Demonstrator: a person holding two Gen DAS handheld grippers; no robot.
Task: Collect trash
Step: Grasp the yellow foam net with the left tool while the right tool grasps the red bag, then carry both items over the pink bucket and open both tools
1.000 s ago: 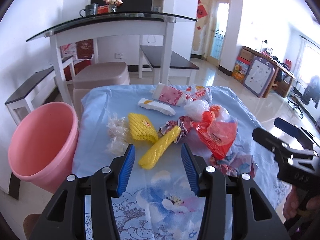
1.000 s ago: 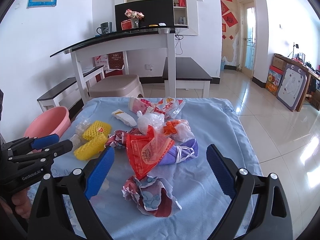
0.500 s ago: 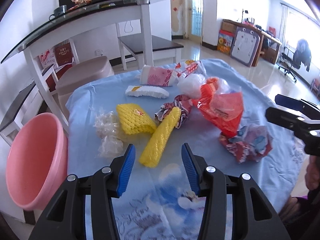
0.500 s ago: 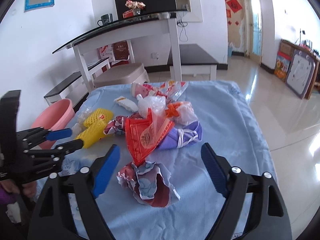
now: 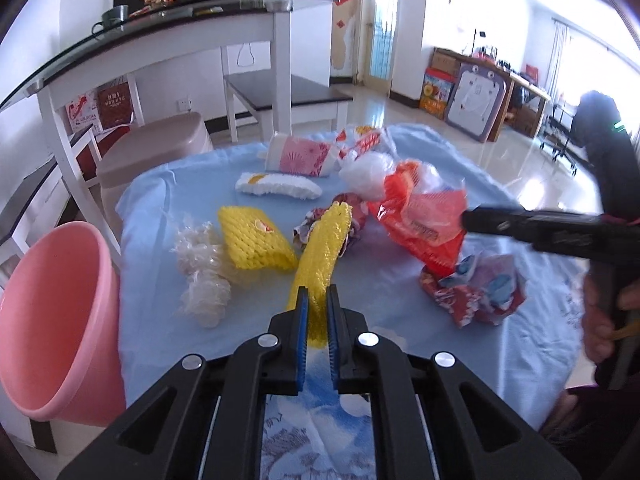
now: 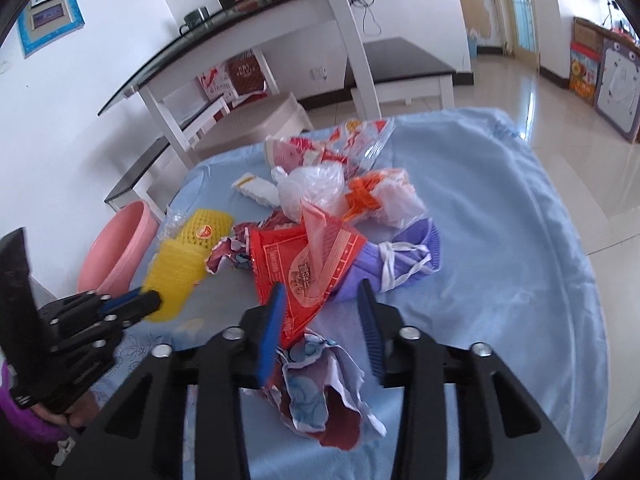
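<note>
Left gripper [image 5: 317, 316] has just snapped its jaws in from wide open, and now the blue pads pinch the near end of the long yellow foam net [image 5: 320, 256], which a moment ago lay loose between them. Over on the other side, the right gripper [image 6: 322, 328] has dropped in low and its jaws have just been closing around the red plastic bag [image 6: 304, 264]; one pad touches the bag's lower corner, though whether both pads press it is hard to tell.
</note>
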